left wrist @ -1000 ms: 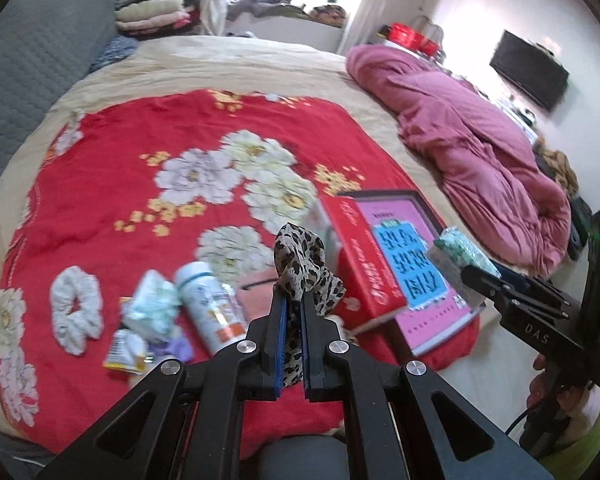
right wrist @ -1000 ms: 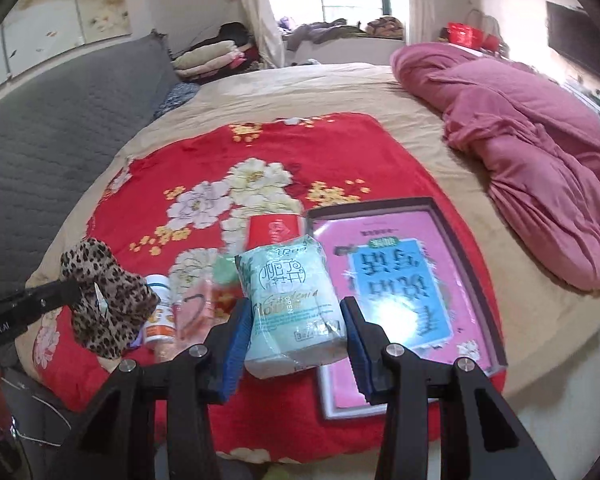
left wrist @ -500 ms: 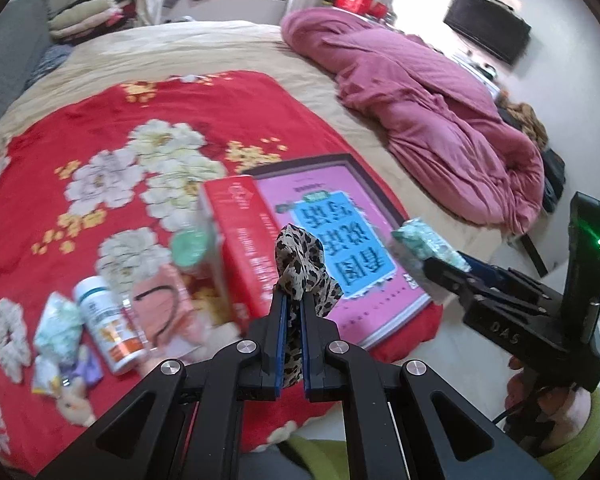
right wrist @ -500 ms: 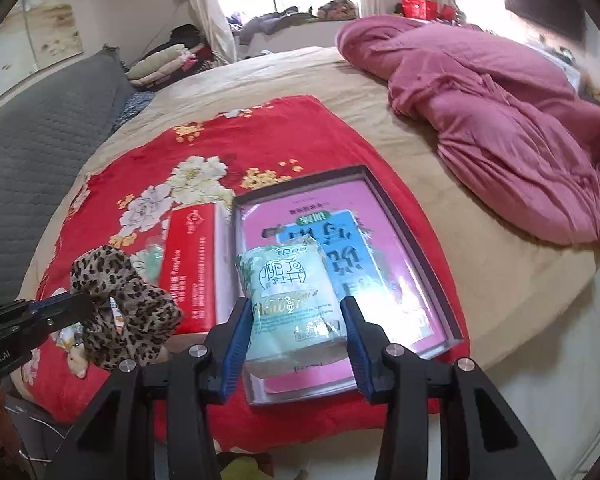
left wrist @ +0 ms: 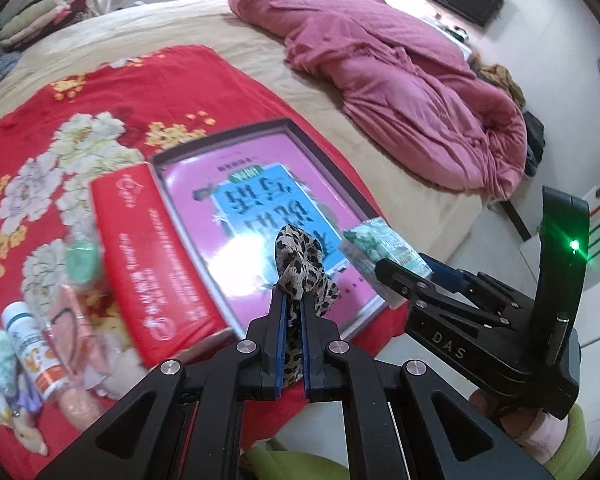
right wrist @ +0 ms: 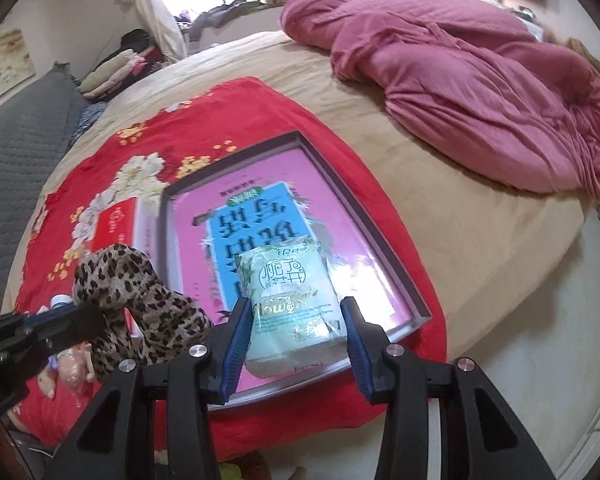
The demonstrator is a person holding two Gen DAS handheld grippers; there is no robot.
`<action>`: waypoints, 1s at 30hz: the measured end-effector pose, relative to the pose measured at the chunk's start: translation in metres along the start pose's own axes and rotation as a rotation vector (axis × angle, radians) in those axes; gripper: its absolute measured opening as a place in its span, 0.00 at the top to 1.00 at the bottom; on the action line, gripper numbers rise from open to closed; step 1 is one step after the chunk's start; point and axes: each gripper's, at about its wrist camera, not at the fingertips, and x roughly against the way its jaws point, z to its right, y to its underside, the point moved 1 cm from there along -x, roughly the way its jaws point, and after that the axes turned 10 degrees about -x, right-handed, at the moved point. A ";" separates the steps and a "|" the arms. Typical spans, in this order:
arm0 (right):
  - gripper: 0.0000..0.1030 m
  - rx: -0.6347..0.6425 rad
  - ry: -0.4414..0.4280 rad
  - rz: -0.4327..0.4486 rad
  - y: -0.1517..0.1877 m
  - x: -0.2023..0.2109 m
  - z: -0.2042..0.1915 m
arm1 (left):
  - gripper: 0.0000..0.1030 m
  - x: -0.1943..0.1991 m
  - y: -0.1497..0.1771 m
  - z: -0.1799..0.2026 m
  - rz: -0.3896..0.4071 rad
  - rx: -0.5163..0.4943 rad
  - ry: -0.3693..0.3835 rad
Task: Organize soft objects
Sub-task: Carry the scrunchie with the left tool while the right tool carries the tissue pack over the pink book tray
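Note:
My left gripper (left wrist: pixel 293 300) is shut on a leopard-print scrunchie (left wrist: pixel 302 266), which hangs above the near end of a flat pink tray (left wrist: pixel 260 160) with a blue label. From the right wrist view the same scrunchie (right wrist: pixel 140 300) shows at the left. My right gripper (right wrist: pixel 296 320) is shut on a pale green tissue pack (right wrist: pixel 292 308), held over the tray's (right wrist: pixel 340 216) near edge. In the left wrist view the right gripper (left wrist: pixel 384 268) comes in from the right with the tissue pack (left wrist: pixel 380 244).
A red box (left wrist: pixel 148 256) lies left of the tray on the red flowered blanket (left wrist: pixel 100 92). A white bottle (left wrist: pixel 28 344), small packets and a pink item lie at the near left. A crumpled pink duvet (left wrist: pixel 400 76) fills the bed's right side.
Both grippers have swung right and lower, from over the clutter on the blanket to above the pink tray. Each still holds its item.

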 end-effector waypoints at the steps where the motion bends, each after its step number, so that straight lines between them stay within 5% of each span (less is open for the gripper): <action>1: 0.56 -0.006 0.002 -0.007 -0.001 -0.003 0.003 | 0.94 -0.004 -0.001 0.002 -0.009 -0.004 0.002; 30: 0.54 0.014 0.110 -0.049 0.006 -0.065 0.022 | 0.94 -0.075 -0.010 0.010 -0.105 -0.007 0.001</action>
